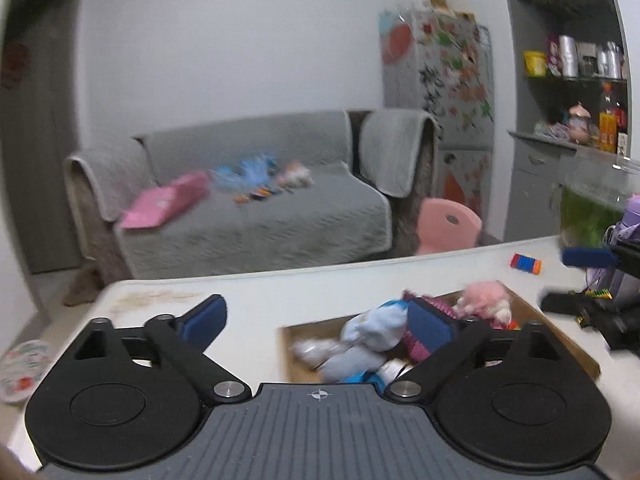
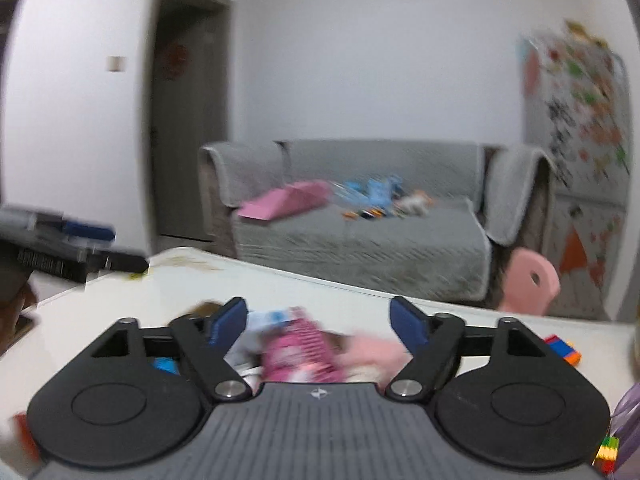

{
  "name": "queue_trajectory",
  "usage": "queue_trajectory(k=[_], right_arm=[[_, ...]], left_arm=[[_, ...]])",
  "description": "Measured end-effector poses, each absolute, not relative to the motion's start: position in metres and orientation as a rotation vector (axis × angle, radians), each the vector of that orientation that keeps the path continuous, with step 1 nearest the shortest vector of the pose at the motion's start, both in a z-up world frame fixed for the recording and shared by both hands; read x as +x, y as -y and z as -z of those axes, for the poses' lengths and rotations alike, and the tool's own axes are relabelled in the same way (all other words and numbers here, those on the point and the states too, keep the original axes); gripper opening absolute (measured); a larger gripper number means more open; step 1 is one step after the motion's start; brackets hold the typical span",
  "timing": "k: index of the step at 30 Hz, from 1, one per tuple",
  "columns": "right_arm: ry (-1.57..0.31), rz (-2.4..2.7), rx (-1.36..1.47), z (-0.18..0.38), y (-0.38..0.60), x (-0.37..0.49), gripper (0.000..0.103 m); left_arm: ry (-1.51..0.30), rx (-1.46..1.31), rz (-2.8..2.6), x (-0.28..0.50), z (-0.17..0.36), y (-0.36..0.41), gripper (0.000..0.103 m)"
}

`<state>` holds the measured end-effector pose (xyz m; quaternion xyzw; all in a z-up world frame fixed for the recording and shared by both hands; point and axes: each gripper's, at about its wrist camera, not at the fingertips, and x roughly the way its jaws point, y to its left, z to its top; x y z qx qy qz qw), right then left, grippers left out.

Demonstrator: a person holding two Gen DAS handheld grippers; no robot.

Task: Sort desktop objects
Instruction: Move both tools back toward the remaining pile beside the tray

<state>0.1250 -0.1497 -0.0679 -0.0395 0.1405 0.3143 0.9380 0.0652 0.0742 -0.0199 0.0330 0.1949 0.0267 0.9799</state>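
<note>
Spanning the far wall, the grey quilted fabric sofa (image 1: 256,200) is the largest item; it carries a pink flat case (image 1: 164,204) and blurred blue toys (image 1: 250,172). Beside its right arm stands a tall cabinet covered with colourful stickers (image 1: 452,80), then a grey open shelving unit (image 1: 572,60) holding jars and bottles. A pink plastic child's chair (image 1: 448,224) stands on the floor in front of the sofa arm.

The white glossy desk (image 1: 280,292) fills the foreground of both views. On it lies a shallow brown cardboard box (image 1: 560,332), open at the top. Inside the box lie the task objects: a light-blue plush toy (image 1: 372,332), a pink plush toy (image 1: 486,300) and a pink-and-white striped fabric item (image 2: 296,352). Motion blur prevents finer identification.

The left gripper (image 1: 320,316) is released: its blue-padded fingers (image 1: 204,316) stand wide apart, the right one in front of the box contents, nothing clamped. The right gripper (image 2: 318,320) is likewise released, fingers spread either side of the striped item without pressing it.

A small block of red, blue and orange bricks (image 1: 526,262) lies on the desk beyond the box, well apart from both grippers. A purple bottle (image 1: 628,228) stands at the right edge.
</note>
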Motion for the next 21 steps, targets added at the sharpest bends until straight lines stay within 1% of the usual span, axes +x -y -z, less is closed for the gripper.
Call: queue_trajectory(k=[1,2,4,8,10,13,21], right_arm=[[-0.277,-0.670,-0.104,0.069,0.145,0.104,0.088],[-0.275,-0.691,-0.120,0.070,0.142,0.091,0.091],[-0.285,-0.739,-0.146,0.075,0.132,0.061,0.092],[-0.373,-0.778,-0.114,0.103,0.113,0.017,0.094],[-0.418,-0.784,-0.114,0.118,0.105,0.005,0.094],[-0.466,-0.787,-0.135,0.139,0.095,-0.001,0.094],[-0.495,-0.736,-0.162,0.164,0.080,0.011,0.094]], left_arm=[[-0.382,0.057,-0.077,0.043,0.021,-0.079,0.102],[-0.383,0.042,-0.091,0.024,0.025,-0.082,0.103],[-0.405,0.028,-0.104,-0.006,0.037,-0.087,0.103],[-0.520,0.041,-0.141,-0.047,0.078,-0.086,0.103],[-0.575,0.019,-0.132,-0.055,0.094,-0.086,0.102],[-0.595,0.018,-0.124,-0.062,0.107,-0.077,0.102],[-0.648,0.044,-0.112,-0.050,0.135,-0.061,0.102]])
